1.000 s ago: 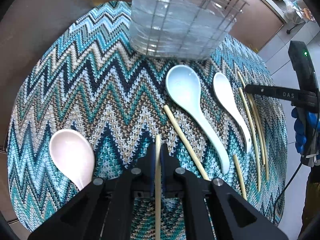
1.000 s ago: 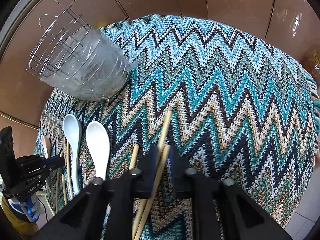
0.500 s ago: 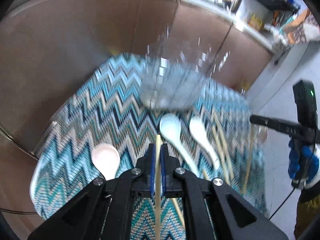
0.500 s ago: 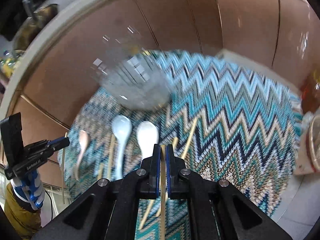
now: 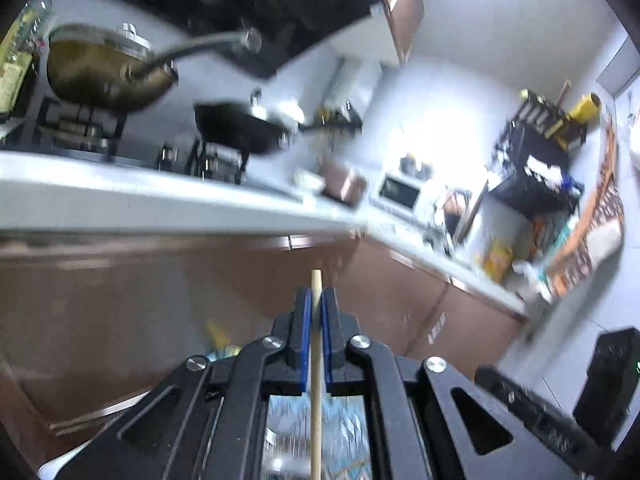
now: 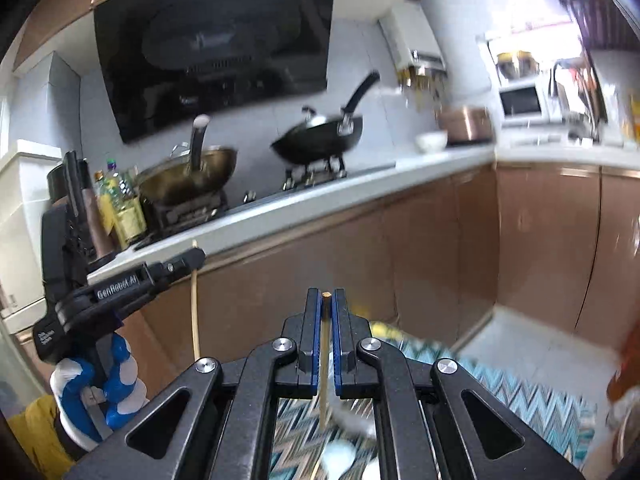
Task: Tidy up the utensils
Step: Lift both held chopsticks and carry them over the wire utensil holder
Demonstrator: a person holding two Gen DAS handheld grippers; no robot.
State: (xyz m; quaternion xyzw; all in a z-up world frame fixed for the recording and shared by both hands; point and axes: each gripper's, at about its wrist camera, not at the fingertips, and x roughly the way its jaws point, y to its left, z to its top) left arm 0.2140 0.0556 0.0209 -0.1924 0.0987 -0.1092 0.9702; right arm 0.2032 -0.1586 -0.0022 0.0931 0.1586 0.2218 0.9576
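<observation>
My left gripper (image 5: 315,294) is shut on a pale wooden chopstick (image 5: 316,360) that runs upright between its blue pads, the tip poking above them. My right gripper (image 6: 326,294) is shut on a second chopstick (image 6: 324,356), held the same way. Both point roughly level at the kitchen cabinets. In the right wrist view the left gripper (image 6: 192,258) appears at the left, held by a blue-and-white gloved hand (image 6: 100,384), its chopstick (image 6: 195,304) hanging down. The zigzag mat (image 6: 500,396) and a blurred pale spoon (image 6: 338,454) show low between the right fingers.
Brown cabinet doors (image 6: 440,240) under a white counter (image 6: 320,196) fill the middle. On the stove stand a brass wok (image 6: 188,182) and a black wok (image 6: 320,140). A microwave (image 6: 520,100) sits at the right. The other gripper's body (image 5: 600,376) shows at the lower right of the left wrist view.
Both grippers have risen from the mat and tilted up toward level, each carrying its chopstick. The mat, the spoons and the wire basket have dropped out of the middle of both views.
</observation>
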